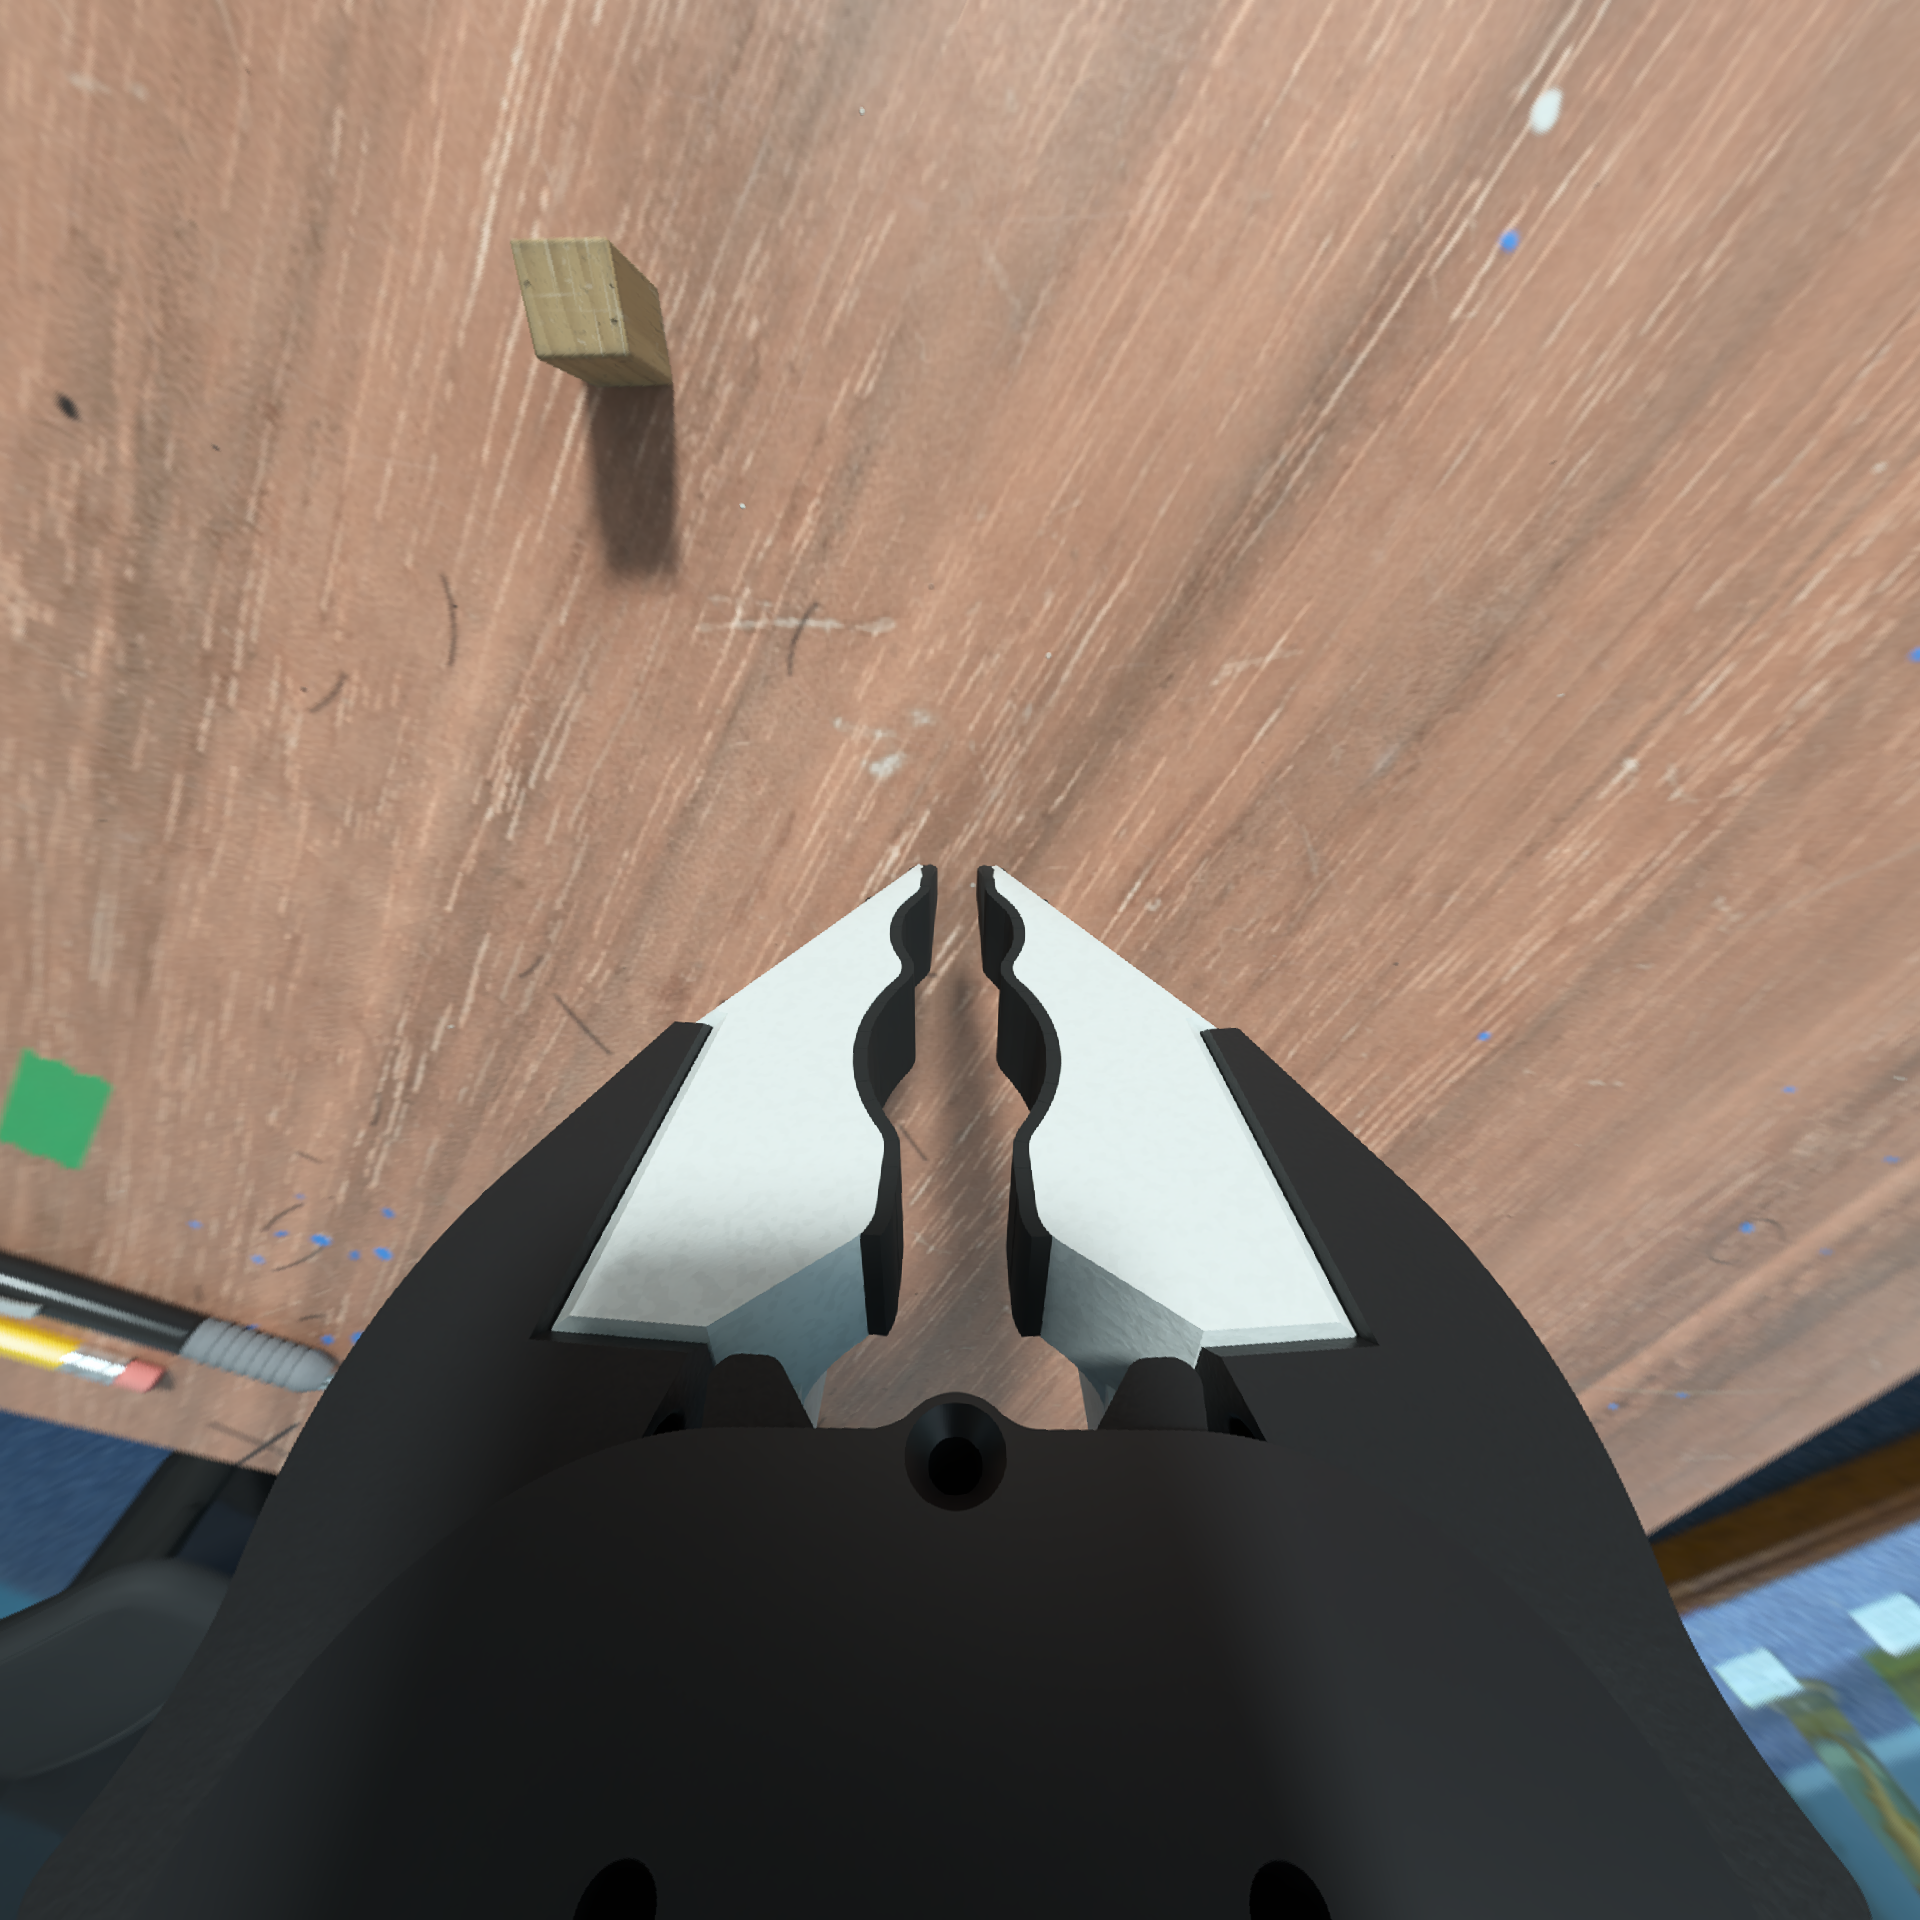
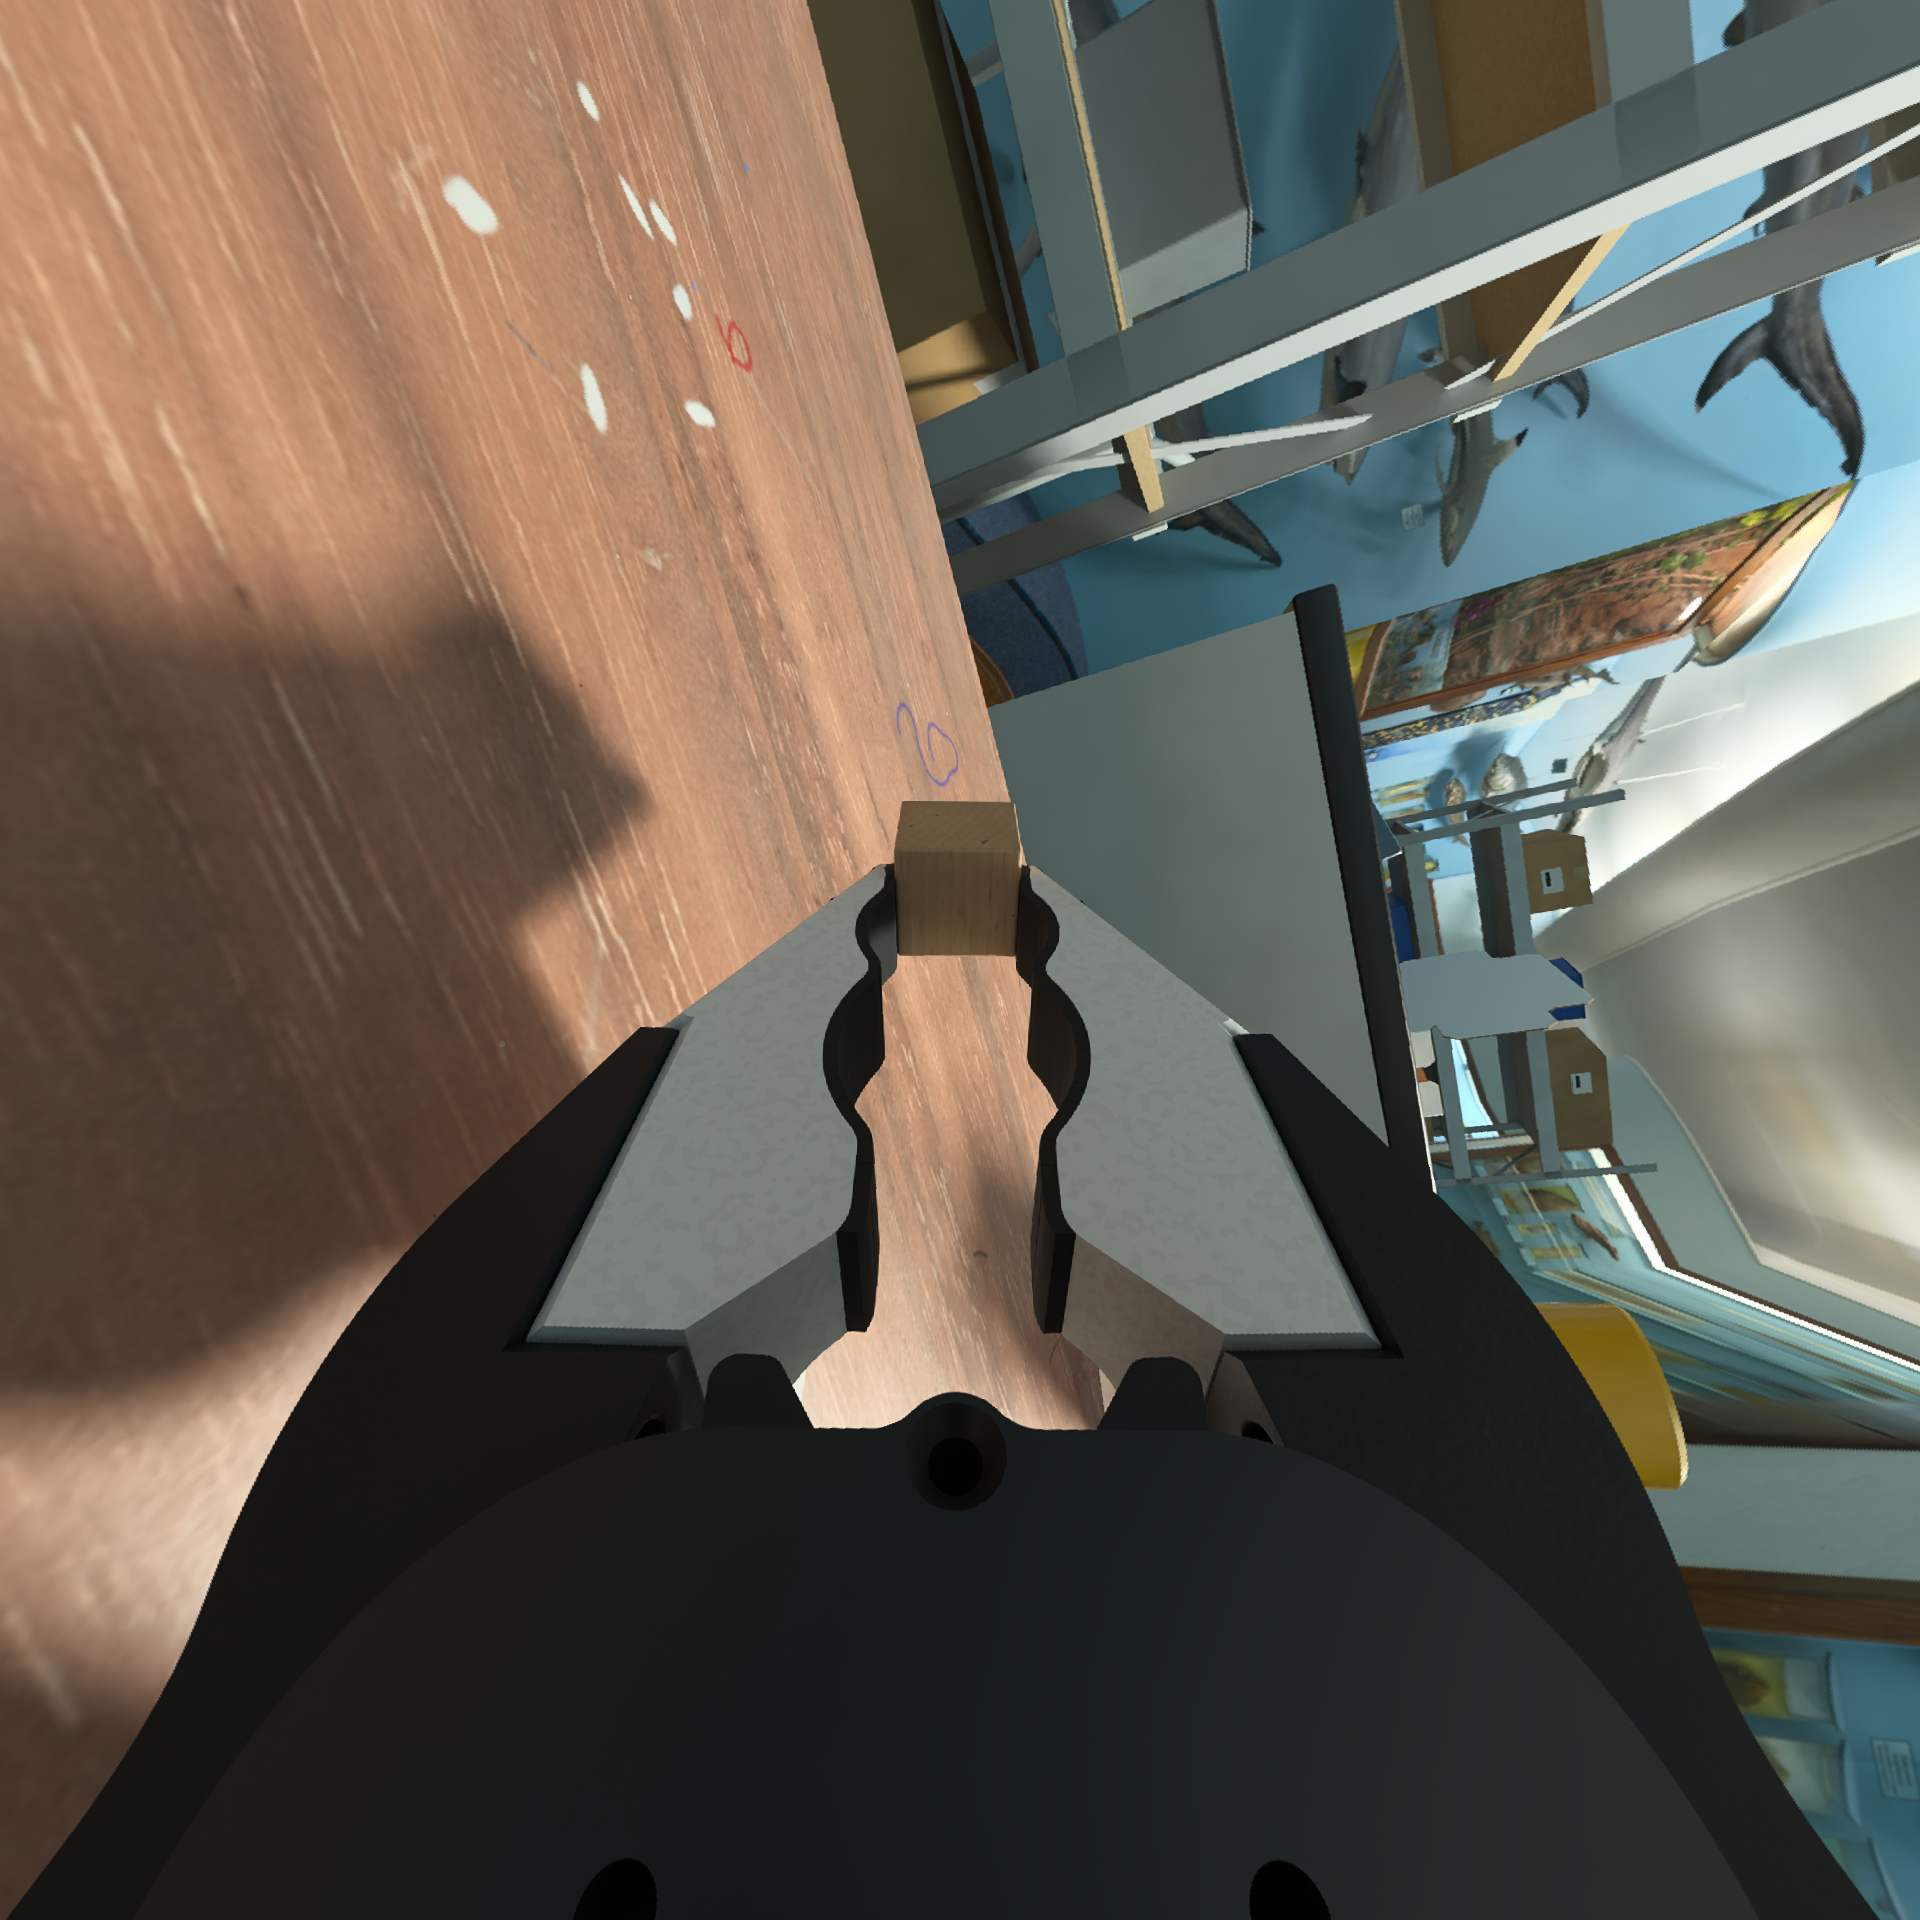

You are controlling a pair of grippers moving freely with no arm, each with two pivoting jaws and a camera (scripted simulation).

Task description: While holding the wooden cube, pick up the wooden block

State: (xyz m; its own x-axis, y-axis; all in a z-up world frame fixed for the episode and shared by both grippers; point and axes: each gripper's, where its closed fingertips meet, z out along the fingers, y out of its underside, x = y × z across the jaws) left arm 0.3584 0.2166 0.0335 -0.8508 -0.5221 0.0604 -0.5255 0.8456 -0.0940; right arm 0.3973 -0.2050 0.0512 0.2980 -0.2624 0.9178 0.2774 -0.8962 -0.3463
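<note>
In the left wrist view a small wooden block (image 1: pixel 594 312) stands on the reddish wooden table (image 1: pixel 1247 520), far ahead and to the left of my left gripper (image 1: pixel 957 875). That gripper is empty, with its jaws nearly together and only a narrow slit between the tips. In the right wrist view my right gripper (image 2: pixel 957 883) is shut on a light wooden cube (image 2: pixel 956 881), clamped between the fingertips and held above the table (image 2: pixel 416 520) near its right edge.
A pencil (image 1: pixel 83 1356) and a grey-tipped pen (image 1: pixel 244 1351) lie at the table's near left edge, with a green patch (image 1: pixel 52 1107) close by. Past the table edge in the right wrist view stand a grey panel (image 2: pixel 1174 883) and shelving (image 2: pixel 1195 260).
</note>
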